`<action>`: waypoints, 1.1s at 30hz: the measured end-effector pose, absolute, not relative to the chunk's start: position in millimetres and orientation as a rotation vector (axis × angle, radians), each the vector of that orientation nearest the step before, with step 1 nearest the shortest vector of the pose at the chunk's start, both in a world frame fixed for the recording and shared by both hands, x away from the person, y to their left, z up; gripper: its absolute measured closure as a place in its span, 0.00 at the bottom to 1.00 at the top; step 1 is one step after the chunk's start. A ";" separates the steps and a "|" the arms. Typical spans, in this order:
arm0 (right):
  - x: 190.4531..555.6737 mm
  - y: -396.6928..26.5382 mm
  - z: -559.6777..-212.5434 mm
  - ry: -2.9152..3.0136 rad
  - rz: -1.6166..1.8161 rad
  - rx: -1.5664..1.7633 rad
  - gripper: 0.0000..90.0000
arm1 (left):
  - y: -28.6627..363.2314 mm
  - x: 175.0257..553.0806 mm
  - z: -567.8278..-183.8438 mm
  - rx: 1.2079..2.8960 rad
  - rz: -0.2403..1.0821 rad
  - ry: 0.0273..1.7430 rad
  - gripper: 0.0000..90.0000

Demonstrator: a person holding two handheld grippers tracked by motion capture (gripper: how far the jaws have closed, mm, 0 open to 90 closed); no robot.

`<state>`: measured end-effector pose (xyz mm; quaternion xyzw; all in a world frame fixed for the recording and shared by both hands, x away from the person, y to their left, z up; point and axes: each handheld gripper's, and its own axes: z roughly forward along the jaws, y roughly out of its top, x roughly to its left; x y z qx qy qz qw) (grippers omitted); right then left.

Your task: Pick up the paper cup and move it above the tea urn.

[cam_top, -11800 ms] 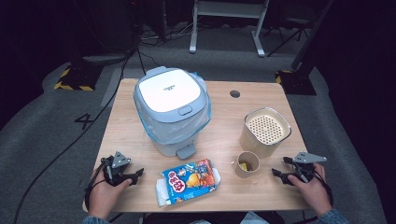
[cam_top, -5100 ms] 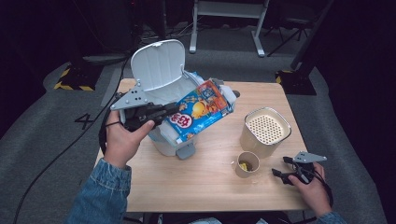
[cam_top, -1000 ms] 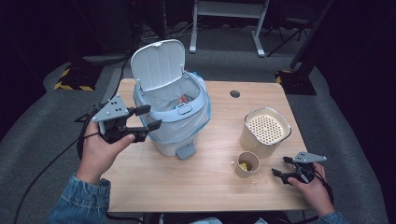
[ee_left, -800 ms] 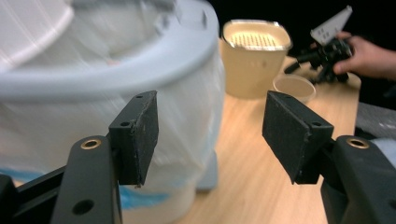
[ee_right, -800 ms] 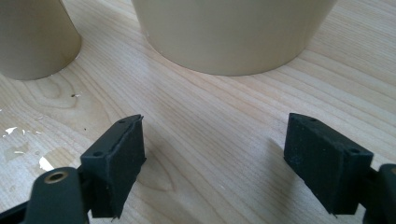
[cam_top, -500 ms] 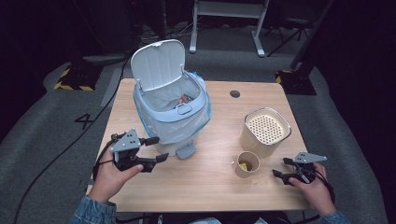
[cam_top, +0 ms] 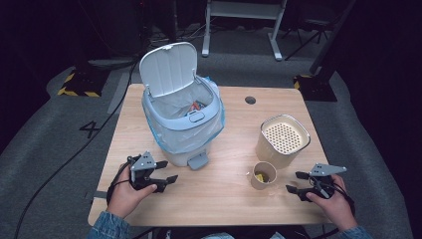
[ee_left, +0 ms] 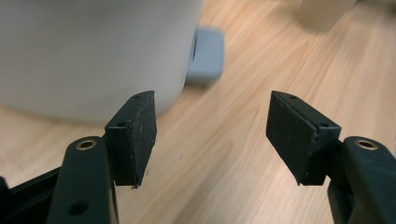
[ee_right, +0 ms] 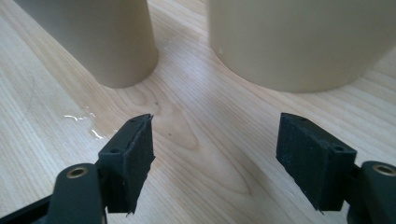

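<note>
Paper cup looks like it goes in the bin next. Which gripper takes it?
Right, probably. The right gripper rests open just beside the paper cup, facing it. The left gripper, also open, sits across the table by the bin, whose lid is already up.

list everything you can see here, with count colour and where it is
table: 1, light wood, centre of the high view
bin: 1, white and pale blue with a clear liner, left-centre of the table, lid tipped up and open
pedal: 1, pale blue, at the bin's near foot
sieve-topped container: 1, beige, right half of the table
cup: 1, tan with something yellow inside, just in front of the container
cable hole: 1, dark, far side of the table
left gripper: 1, black, near left of the table, open, holding nothing
right gripper: 1, black, near right beside the cup, open, holding nothing
</note>
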<state>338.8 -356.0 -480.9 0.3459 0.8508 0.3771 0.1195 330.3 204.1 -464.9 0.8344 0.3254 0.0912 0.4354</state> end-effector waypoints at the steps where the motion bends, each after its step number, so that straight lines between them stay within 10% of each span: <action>1: 338.5 -354.6 -479.6 2.486 1.103 1.002 0.30 | 205.0 330.9 -468.8 2.096 0.239 0.827 0.37; 33: 345.9 -275.6 -483.3 2.536 1.260 0.766 0.25 | 211.4 332.5 -504.6 2.199 0.366 0.988 0.17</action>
